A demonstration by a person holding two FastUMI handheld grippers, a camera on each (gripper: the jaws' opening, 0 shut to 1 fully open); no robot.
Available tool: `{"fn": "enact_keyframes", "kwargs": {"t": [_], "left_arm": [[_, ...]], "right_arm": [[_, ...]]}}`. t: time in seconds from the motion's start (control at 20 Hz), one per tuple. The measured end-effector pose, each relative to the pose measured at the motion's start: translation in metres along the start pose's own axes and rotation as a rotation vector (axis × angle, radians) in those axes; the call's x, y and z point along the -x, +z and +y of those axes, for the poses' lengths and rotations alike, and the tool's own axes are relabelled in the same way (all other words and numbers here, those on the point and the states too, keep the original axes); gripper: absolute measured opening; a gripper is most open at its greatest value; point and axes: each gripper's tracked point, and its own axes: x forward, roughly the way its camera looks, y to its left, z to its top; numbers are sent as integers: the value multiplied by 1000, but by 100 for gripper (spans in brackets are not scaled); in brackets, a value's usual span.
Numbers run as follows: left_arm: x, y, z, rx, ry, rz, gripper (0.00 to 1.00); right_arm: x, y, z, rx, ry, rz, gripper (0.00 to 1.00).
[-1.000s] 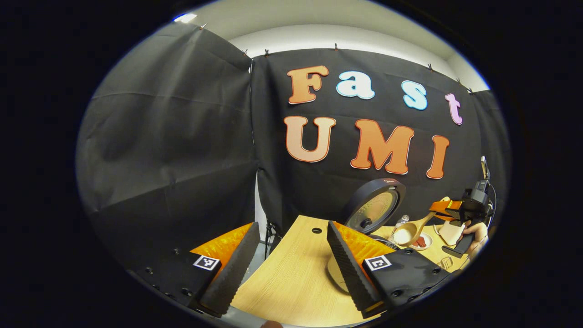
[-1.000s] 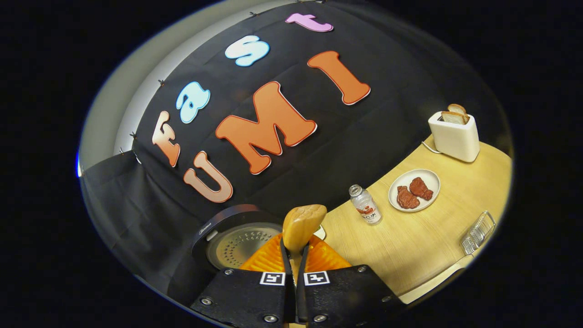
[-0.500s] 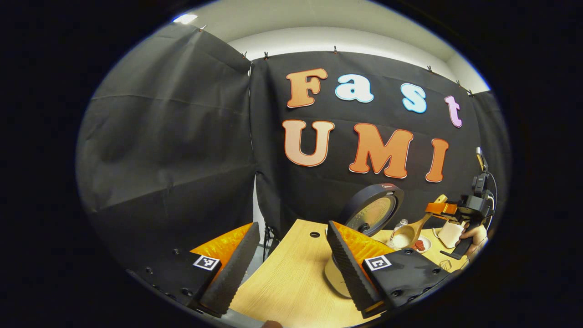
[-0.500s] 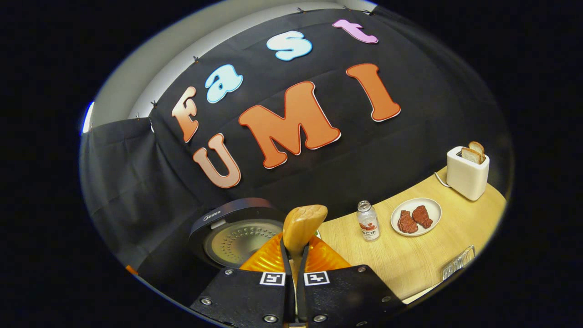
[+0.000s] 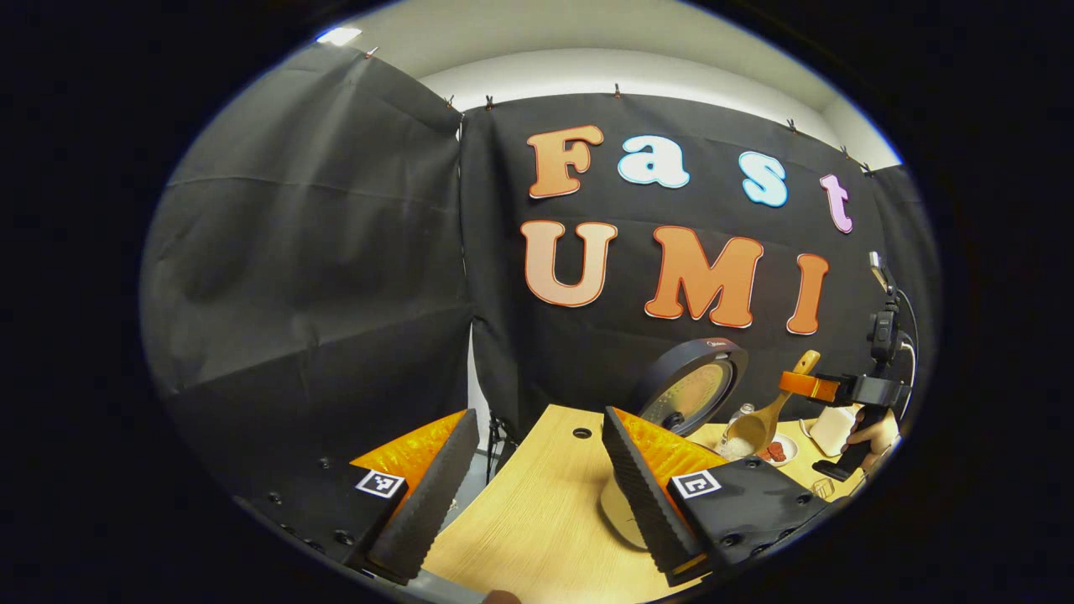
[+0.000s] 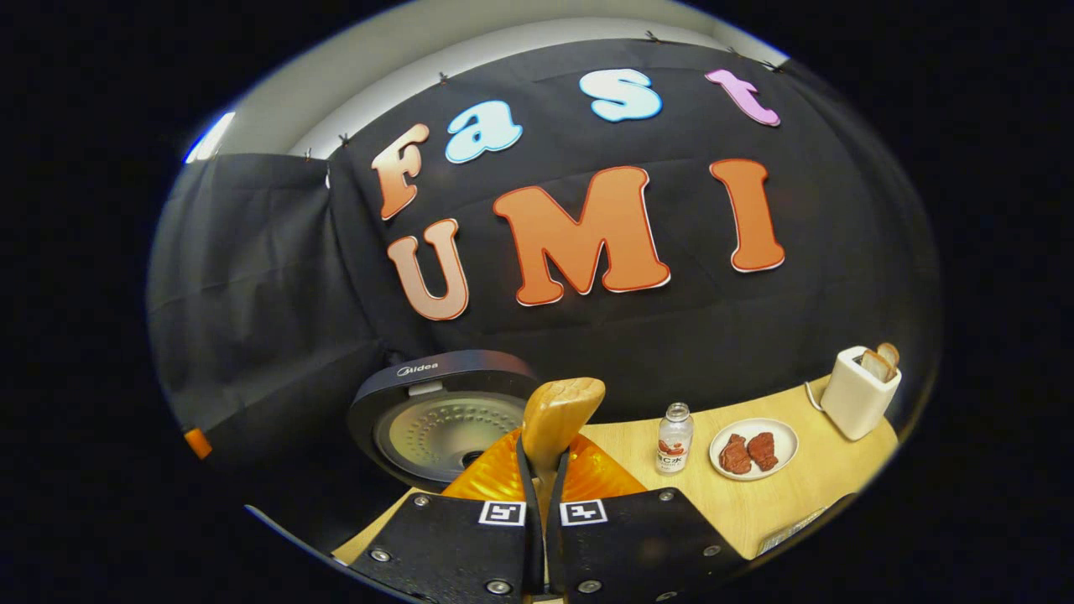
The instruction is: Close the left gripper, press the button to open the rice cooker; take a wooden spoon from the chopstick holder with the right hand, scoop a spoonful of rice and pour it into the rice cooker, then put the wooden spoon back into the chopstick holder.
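Above the wooden table (image 5: 537, 520), my right gripper (image 6: 544, 486) clamped the wooden spoon (image 6: 555, 419), tilting rice toward the open rice cooker (image 6: 440, 419); my left gripper (image 5: 537, 486) idled, fingers apart.

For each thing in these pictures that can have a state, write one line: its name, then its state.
Rice cooker lid: raised, open.
Wooden spoon: held tilted, rice in its bowl.
Right gripper: shut on the spoon handle.
Left gripper: open, holding nothing.
Bottle: upright, capped.
Toaster: bread sticking up from its slot.
Plate: holds two reddish-brown pieces.
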Motion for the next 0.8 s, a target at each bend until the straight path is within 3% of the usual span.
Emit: {"fn": "enact_keyframes", "kwargs": {"t": [0.5,0.8], "left_arm": [[-7,-13,6,-1,11,25,99],[0,5,-4,37,-39,-35,100]], "right_arm": [[-3,-21,30,256,70,23,1],[-6,-29,27,195,82,49,1]]}}
